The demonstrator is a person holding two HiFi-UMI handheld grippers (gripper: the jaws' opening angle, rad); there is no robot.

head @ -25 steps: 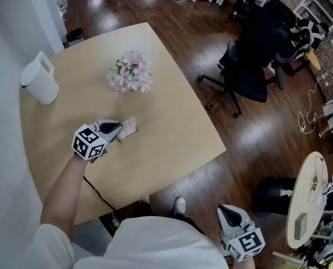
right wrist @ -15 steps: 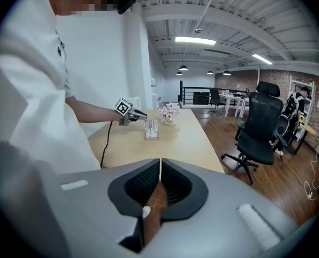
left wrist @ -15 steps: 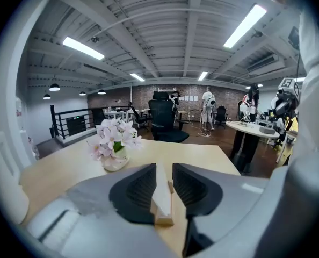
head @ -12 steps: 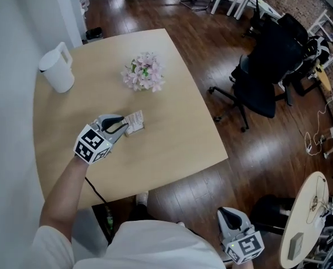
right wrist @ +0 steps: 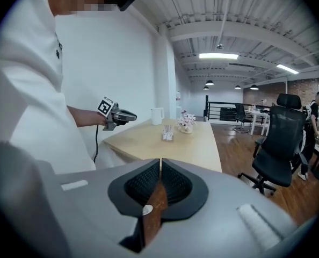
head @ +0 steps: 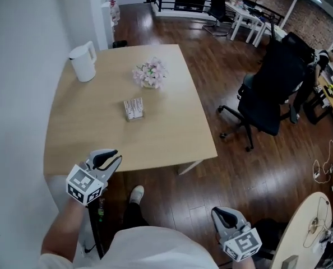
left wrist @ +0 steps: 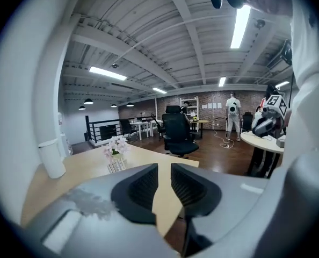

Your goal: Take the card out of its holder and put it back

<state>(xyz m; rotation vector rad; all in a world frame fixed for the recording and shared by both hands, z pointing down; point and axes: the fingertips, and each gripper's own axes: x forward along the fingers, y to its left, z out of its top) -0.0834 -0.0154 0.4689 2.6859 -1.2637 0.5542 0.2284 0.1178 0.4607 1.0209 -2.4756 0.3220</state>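
The card holder (head: 134,109) with its card lies flat on the middle of the wooden table (head: 172,133); it also shows small in the left gripper view as card holder (left wrist: 115,166) and in the right gripper view as card holder (right wrist: 167,132). My left gripper (head: 107,160) hovers over the table's near edge, well short of the holder. Its jaws (left wrist: 164,179) stand apart with nothing between them and are closing. My right gripper (head: 225,217) hangs low at my right side, away from the table, its jaws (right wrist: 160,168) shut and empty.
A pink flower bunch (head: 149,73) stands beyond the holder and a white jug (head: 83,61) sits at the far left corner by the wall. A black office chair (head: 267,105) stands on the wood floor to the right of the table.
My left gripper was shut at the card holder, then opened and drew back to the table's near edge. The holder stays on the table. The head view has backed away.
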